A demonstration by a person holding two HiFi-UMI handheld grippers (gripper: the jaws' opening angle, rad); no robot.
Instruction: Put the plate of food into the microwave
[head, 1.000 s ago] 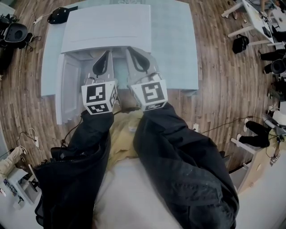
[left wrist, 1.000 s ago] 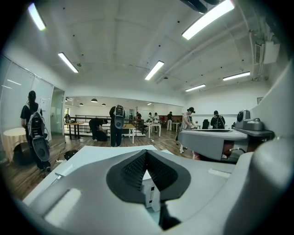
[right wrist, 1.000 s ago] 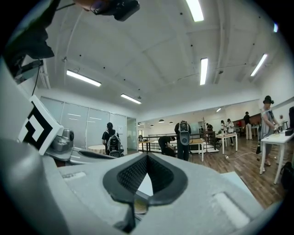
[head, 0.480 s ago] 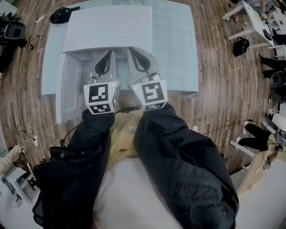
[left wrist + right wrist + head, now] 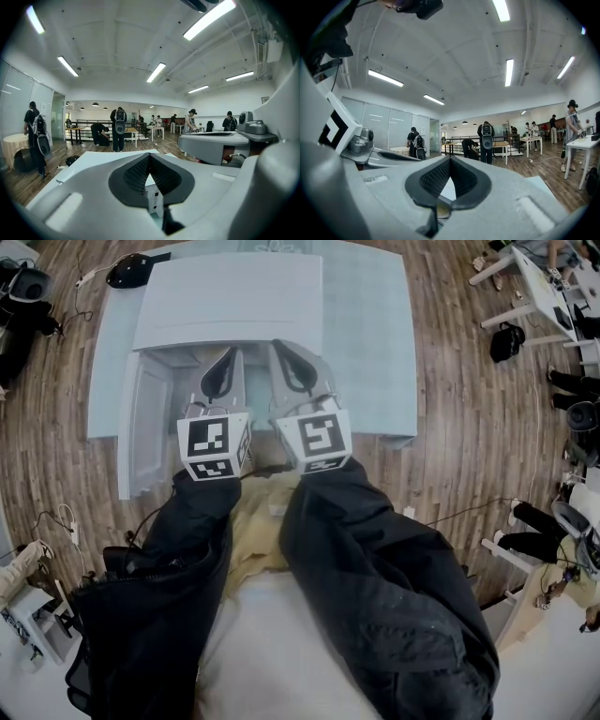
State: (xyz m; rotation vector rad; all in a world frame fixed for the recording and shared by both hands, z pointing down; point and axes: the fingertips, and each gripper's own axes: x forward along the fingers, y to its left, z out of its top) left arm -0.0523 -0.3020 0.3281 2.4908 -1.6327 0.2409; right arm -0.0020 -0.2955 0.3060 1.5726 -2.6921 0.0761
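Note:
The white microwave [image 5: 230, 296] stands on a pale blue table [image 5: 375, 352], with its door [image 5: 150, 427] swung open to the left. Both grippers are side by side in front of its opening and point toward it. The left gripper [image 5: 228, 352] [image 5: 149, 155] has its fingertips touching, shut with nothing between them. The right gripper [image 5: 279, 345] [image 5: 450, 159] is also shut, tips together. Both gripper views look upward over the microwave's top into the room. No plate of food shows in the head view. A small yellowish patch [image 5: 443, 212] shows below the right jaws; I cannot tell what it is.
A black object with a cable [image 5: 127, 270] lies at the table's far left corner. Wooden floor surrounds the table. Desks and bags [image 5: 506, 334] stand to the right. Several people stand at tables far across the room [image 5: 118, 127].
The left gripper has edged slightly right and toward the microwave. The right gripper has barely moved. Both stay shut.

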